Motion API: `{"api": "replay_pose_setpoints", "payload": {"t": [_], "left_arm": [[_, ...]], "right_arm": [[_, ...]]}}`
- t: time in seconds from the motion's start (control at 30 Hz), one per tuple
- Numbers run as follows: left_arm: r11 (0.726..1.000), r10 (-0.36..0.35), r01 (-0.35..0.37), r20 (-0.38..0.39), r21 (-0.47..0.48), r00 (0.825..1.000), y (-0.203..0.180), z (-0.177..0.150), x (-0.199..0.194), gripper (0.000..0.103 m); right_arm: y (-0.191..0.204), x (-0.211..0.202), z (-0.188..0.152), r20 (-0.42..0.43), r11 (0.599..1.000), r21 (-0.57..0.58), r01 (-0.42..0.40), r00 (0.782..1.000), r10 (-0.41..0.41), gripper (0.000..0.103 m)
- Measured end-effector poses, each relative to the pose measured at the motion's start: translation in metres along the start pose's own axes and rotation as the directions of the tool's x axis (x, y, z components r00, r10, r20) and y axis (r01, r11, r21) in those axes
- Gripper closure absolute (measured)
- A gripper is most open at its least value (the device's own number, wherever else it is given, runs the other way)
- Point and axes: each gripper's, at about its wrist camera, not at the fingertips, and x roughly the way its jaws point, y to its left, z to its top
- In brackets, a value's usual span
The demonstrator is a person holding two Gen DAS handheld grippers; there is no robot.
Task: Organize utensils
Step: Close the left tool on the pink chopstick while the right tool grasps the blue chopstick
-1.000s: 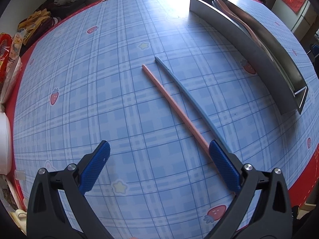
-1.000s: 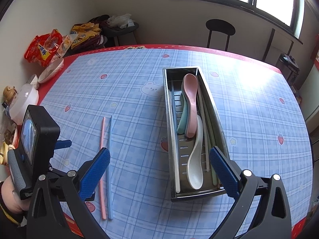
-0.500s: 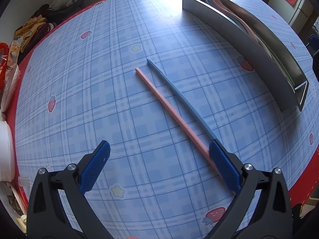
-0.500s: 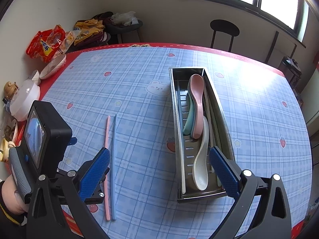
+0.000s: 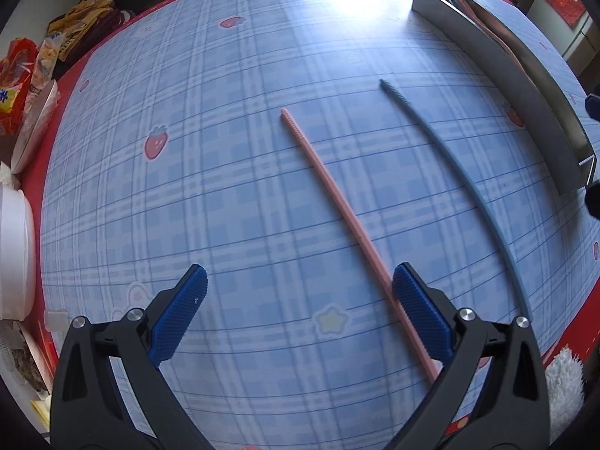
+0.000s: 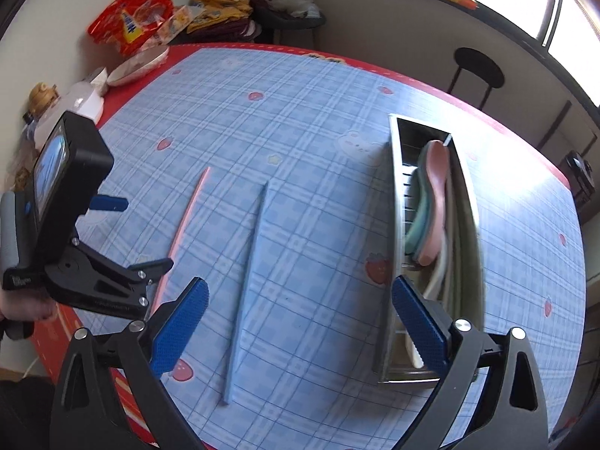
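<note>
Both grippers are seen spread wide with nothing held. The left gripper [image 5: 298, 313] is hovered low over the table [image 5: 232, 195], and the pink chopstick [image 5: 337, 206] is passed just inside its right finger [image 5: 420, 318], running ahead and to the left. The blue chopstick [image 6: 245, 285] is laid between the fingers of the right gripper [image 6: 298, 324], nearer the left one. The tray [image 6: 390, 262], loaded with spoons [image 6: 435, 202], is found behind its right finger.
</note>
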Motion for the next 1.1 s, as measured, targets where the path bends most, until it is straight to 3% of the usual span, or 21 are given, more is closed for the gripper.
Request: {"api": "replay_pose_setpoints", "payload": {"t": [0.07,0.2,0.37,0.53,0.67,0.87,0.97,1.03,1.1], "left_arm": [[0.999,-0.015,0.015,-0.006,-0.033,1.0,0.017,-0.008,0.0,0.005],[0.991,-0.048,0.044,-0.027,-0.127,0.998,0.043,-0.025,0.003,0.005],[0.987,-0.026,0.023,-0.014,-0.159,1.0,0.049,-0.042,0.0,0.005],[0.982,-0.018,0.017,-0.008,-0.19,1.0,0.049,-0.051,-0.004,0.004],[0.981,-0.019,0.017,-0.008,-0.191,1.0,0.048,-0.049,-0.004,0.004],[0.98,-0.013,0.016,0.016,-0.2,1.0,0.06,-0.051,-0.003,0.008],[0.977,0.0,0.01,0.049,-0.214,0.999,0.059,-0.051,-0.009,0.037],[0.976,-0.011,0.023,0.058,-0.215,0.998,0.062,-0.05,-0.014,0.069],[0.975,-0.047,0.06,0.066,-0.216,0.997,0.061,-0.049,-0.016,0.081]], "right_arm": [[0.013,0.012,0.001,-0.036,0.999,-0.04,-0.018,0.999,0.016,0.037],[0.027,0.036,-0.002,-0.12,0.995,-0.059,-0.076,0.99,0.068,0.06],[0.028,0.057,-0.011,-0.18,0.997,-0.041,-0.067,0.982,0.058,0.077],[0.029,0.06,-0.013,-0.18,0.997,-0.046,-0.055,0.983,0.046,0.083],[0.028,0.058,-0.016,-0.168,0.998,-0.05,-0.043,0.985,0.034,0.095],[0.02,0.056,-0.019,-0.155,0.998,-0.007,-0.064,0.986,0.062,0.096],[0.016,0.054,-0.021,-0.152,0.997,0.006,-0.071,0.986,0.071,0.096],[0.014,0.053,-0.022,-0.149,0.997,0.013,-0.076,0.986,0.077,0.096],[0.013,0.053,-0.021,-0.148,0.997,0.019,-0.079,0.986,0.081,0.096]]}}
